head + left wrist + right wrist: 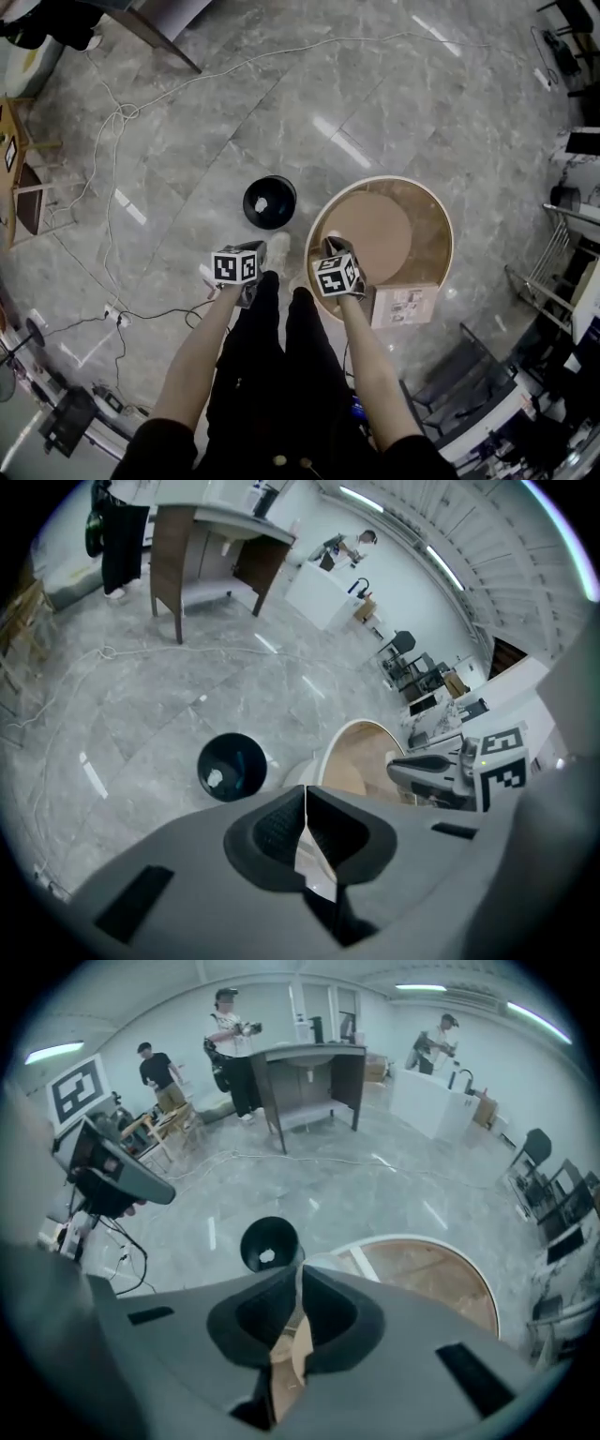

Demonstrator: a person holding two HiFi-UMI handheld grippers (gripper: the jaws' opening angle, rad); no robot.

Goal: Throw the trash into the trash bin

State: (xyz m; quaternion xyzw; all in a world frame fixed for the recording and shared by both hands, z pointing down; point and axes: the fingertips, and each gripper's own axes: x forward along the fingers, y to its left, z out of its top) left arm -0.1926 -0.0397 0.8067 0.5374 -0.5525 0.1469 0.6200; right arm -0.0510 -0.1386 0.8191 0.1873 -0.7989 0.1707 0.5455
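The black trash bin (270,202) stands on the grey floor ahead of my feet, with a white scrap lying inside it. My left gripper (239,272) hangs short of the bin and a little to its left. In the left gripper view this gripper (306,803) is shut on a thin silvery-white scrap (317,860), with the bin (232,766) beyond the jaws. My right gripper (336,267) is over the near left rim of the round wooden table (427,220). The right gripper view shows it (298,1283) shut on a brown paper scrap (292,1349), the bin (270,1244) just ahead.
A cardboard box (405,305) sits at the table's near edge. White cables (112,141) trail over the floor at the left. A dark desk (309,1077) and several people (230,1044) stand farther off. Chairs and equipment (562,281) crowd the right side.
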